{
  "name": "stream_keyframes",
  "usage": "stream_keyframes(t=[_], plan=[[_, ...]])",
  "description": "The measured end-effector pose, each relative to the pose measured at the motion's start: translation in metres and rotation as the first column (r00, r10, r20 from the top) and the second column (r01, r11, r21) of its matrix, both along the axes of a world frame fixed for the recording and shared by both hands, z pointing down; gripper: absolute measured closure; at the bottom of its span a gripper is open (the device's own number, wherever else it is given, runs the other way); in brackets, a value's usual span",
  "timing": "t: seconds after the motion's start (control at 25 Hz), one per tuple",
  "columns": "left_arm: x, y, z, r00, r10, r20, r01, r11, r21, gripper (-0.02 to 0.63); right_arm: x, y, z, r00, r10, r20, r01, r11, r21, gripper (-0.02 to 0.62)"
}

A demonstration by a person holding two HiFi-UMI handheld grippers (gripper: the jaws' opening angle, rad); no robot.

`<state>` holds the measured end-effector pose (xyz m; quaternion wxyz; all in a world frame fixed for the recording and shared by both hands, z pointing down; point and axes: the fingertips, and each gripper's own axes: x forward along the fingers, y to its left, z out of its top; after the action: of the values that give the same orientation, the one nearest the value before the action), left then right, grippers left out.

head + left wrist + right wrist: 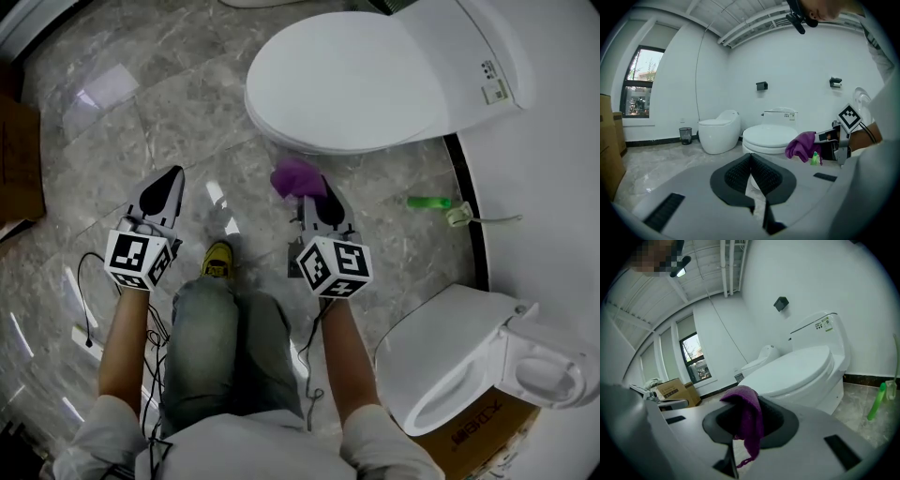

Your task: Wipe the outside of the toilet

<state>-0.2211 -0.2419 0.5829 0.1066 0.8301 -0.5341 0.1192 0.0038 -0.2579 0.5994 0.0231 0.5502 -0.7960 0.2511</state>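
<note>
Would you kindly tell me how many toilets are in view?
3: the lidded toilet straight ahead, an egg-shaped toilet further along the wall, and a third toilet at the head view's lower right; others may be hidden.

Toilet label (pixel 494 91), box print (pixel 466 433): illegible.

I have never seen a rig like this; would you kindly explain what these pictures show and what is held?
No robot here: a person holds a two-jaw claw in each hand, and the marked cubes are part of those. The head view looks down from the person's head; the other two look along each claw. The left claw is shut and empty; the right claw is shut on a purple cloth. Ahead is the toilet, lid down; a green bottle is on the floor.
</note>
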Motion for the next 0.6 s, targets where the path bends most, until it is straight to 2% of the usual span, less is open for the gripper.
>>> stream_keyframes(t=[0.4, 0.6], plan=[[-0.017, -0.004, 0.077, 0.999, 0.01, 0.034, -0.012, 0.999, 0.042, 0.592, -0.035, -0.031, 0.048, 0.997, -0.07, 0.037, 0.067, 0.995, 0.071, 0.508], [-0.005, -0.011, 0.089, 0.997, 0.051, 0.057, -0.055, 0.995, 0.087, 0.592, -0.03, -0.042, 0.056, 0.996, -0.084, 0.037, 0.08, 0.99, 0.114, 0.508]])
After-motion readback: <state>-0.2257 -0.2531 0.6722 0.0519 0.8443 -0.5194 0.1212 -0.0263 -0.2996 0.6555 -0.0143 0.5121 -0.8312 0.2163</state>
